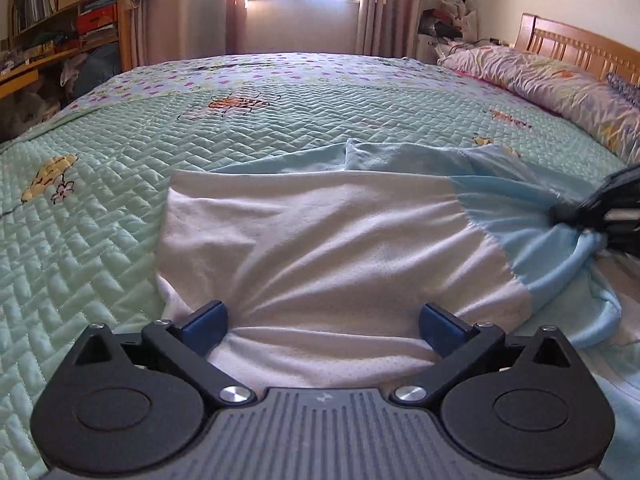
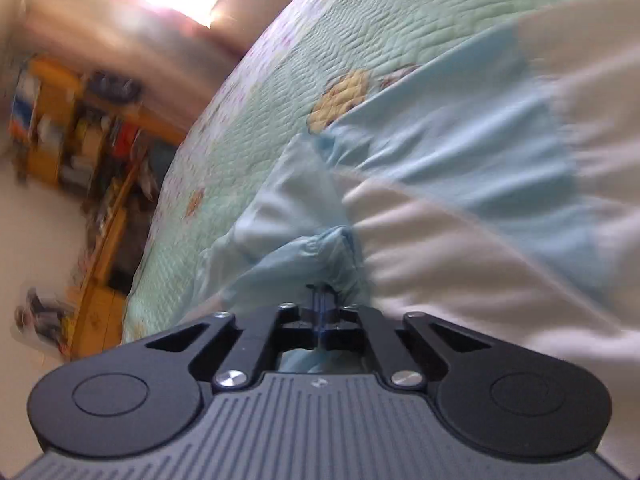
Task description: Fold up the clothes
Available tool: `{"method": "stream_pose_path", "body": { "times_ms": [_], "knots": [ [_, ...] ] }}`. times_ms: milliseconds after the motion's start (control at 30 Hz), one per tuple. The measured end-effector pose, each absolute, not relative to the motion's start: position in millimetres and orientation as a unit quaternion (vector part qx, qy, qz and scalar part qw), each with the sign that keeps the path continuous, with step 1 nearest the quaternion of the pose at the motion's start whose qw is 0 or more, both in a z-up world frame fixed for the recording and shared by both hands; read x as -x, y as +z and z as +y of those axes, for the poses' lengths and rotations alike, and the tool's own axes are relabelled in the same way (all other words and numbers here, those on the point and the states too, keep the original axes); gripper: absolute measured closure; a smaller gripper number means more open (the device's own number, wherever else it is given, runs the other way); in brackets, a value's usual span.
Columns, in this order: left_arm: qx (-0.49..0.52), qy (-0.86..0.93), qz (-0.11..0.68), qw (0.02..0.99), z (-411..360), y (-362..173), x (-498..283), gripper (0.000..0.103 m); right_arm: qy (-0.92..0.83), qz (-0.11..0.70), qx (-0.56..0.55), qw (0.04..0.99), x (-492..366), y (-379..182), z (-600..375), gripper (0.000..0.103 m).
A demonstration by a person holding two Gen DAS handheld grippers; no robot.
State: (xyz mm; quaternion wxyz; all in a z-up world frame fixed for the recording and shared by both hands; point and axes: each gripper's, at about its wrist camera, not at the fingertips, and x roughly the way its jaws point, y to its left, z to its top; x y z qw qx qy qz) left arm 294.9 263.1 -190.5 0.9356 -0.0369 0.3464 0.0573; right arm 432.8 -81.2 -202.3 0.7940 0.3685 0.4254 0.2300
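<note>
I'm reading no legible writing anywhere; the bookshelf (image 1: pixel 60 12) at upper left is holding books and boxes too small to make out. The white-and-blue garment (image 1: pixel 320 240) is lying mid-frame on the quilted bed (image 1: pixel 100 240). My left gripper (image 1: pixel 322 330) is keeping its fingers wide apart over the white cloth. My right gripper (image 2: pixel 322 304) is pinching the garment's bunched blue fabric, fingers closed.

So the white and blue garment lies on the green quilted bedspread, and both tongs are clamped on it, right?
Not quite: only the right tongs are clamped on the white and blue garment. The left wrist view shows the left tongs open, pads standing apart over the white cloth. It does lie on the green quilted bedspread.
</note>
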Motion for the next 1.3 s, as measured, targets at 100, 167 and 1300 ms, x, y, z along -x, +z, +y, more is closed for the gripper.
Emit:
{"method": "stream_pose_path", "body": {
  "times_ms": [100,167,1300],
  "knots": [
    [0.033,0.06,0.348,0.935,262.3,-190.5,-295.9,0.001,0.277,0.368,-0.355,0.814,-404.1,-174.5,-90.3,0.094],
    [0.032,0.06,0.349,0.935,261.9,-190.3,-296.3,0.001,0.319,0.368,-0.351,0.8,-394.1,-170.8,-86.4,0.08],
    [0.014,0.083,0.458,0.885,146.3,-178.4,-98.7,0.001,0.404,0.494,-0.331,0.695,-240.1,-189.0,-91.8,0.08]
  ]
}}
